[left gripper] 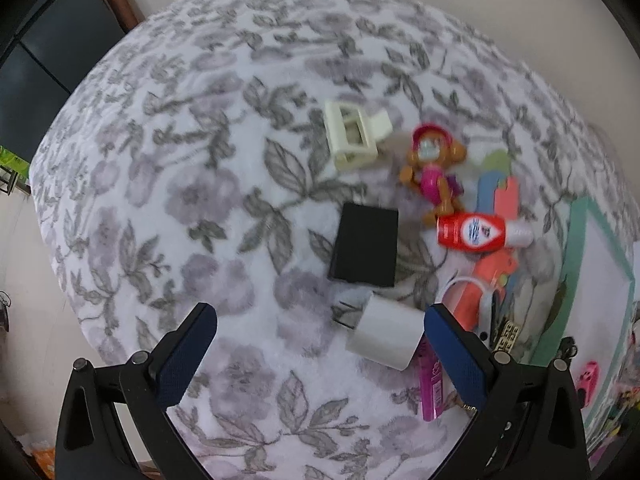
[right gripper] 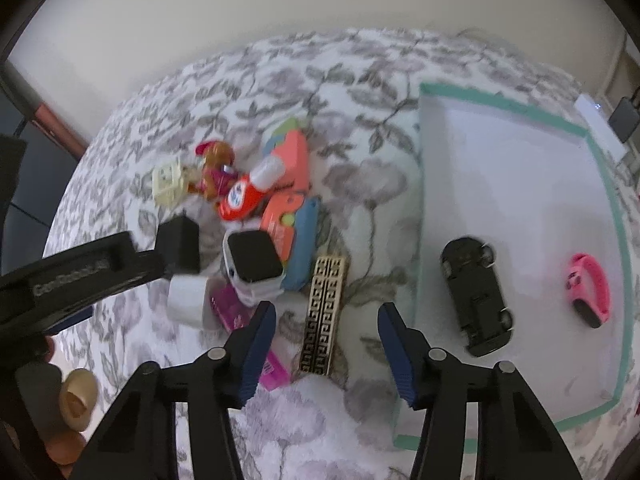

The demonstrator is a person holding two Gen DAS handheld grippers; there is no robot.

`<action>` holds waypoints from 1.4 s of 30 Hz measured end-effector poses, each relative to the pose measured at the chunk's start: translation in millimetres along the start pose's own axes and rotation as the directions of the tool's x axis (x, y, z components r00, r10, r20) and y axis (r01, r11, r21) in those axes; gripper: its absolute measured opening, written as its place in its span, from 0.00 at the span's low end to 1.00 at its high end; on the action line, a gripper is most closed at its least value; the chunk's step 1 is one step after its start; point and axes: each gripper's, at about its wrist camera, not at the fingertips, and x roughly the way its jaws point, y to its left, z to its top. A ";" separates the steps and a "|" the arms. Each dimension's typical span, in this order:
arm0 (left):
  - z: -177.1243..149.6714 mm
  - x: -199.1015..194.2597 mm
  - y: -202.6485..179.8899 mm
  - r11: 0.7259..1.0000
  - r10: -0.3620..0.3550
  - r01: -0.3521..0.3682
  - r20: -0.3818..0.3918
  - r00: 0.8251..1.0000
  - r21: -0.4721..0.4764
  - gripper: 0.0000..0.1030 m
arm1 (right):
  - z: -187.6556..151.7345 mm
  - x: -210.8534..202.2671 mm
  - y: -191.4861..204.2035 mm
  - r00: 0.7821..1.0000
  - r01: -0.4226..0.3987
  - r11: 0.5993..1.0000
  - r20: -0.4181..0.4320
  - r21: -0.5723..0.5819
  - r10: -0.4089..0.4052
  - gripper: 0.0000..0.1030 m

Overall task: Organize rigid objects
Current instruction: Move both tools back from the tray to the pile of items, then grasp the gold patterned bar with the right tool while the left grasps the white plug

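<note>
Gold-and-black patterned rectangular case (right gripper: 323, 314) lies between the parted right gripper (right gripper: 327, 326); next, clamp and lift.

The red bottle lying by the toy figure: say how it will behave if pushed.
The red bottle lies on its side and looks rounded, so it may roll. Its label looks glossy, so probably slippery. It touches the coral case, which might stop it.

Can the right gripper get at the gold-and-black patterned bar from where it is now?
Probably yes. The right gripper is open with the patterned bar lying between its fingers, nothing on top of it; only the pink packet crowds its left side.
</note>
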 end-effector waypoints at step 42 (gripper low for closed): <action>0.6 62.3 -30.4 0.995 -0.047 0.049 -0.028 0.999 0.085 0.44 | 0.7 37.4 7.6 0.991 0.103 0.993 -0.080 -0.053 -0.107 0.25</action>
